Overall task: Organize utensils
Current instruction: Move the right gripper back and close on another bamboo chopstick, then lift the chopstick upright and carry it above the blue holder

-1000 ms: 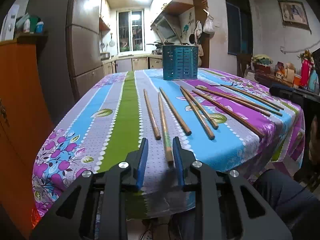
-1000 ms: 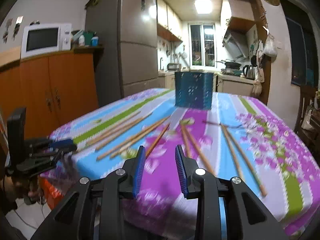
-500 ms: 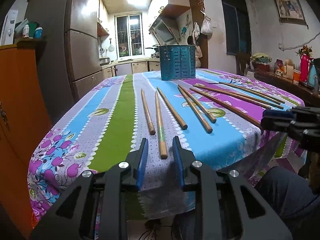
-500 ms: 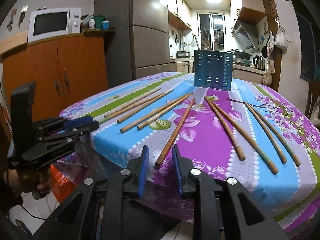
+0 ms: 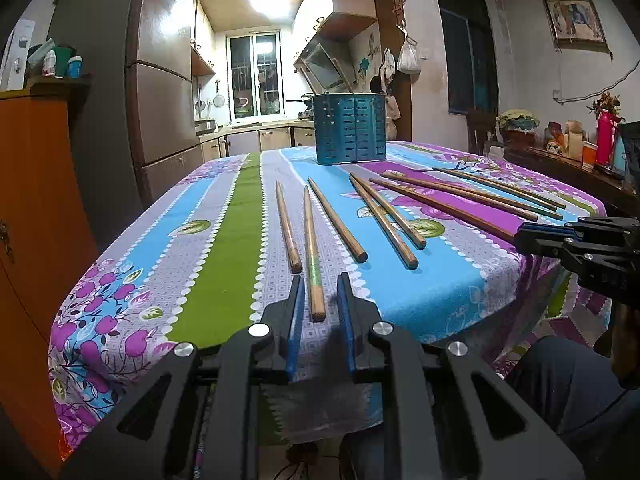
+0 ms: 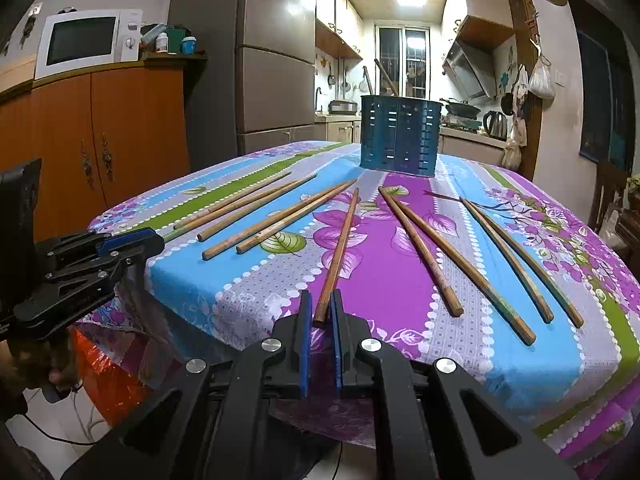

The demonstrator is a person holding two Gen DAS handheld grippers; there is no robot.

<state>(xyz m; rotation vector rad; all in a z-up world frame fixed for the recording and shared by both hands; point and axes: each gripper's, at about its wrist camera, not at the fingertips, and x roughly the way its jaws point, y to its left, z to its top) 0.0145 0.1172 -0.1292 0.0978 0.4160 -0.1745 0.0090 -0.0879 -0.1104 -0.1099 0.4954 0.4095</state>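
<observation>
Both grippers sit at the near edge of the tabletop [image 5: 224, 280], which is covered by a floral striped cloth. Left gripper [image 5: 318, 304]: fingers have just been closing and stand narrow around the near end of a green-banded chopstick [image 5: 311, 256]; small gaps show on both sides, so the pads are not pressing yet. Right gripper [image 6: 320, 312]: fingers have just closed and look pinched on the near end of a single chopstick [image 6: 340, 248], though the contact is hard to read at that angle.

The other chopsticks lie loose, fanned from the near edge toward the blue slotted holder [image 5: 349, 128], which stands upright at the far middle. Between the sticks there are bare cloth lanes; the green stripe at left is open room, and so is the band just in front of the holder.

The right wrist view alone shows two sticks poking out of the holder [image 6: 380, 74], the microwave [image 6: 86, 42] on the orange cabinet at left, and the left gripper from the side. The left wrist view alone shows the cluttered side shelf [image 5: 568, 164] at right, and the right gripper [image 5: 520, 236] clamping its stick end at the right edge.
</observation>
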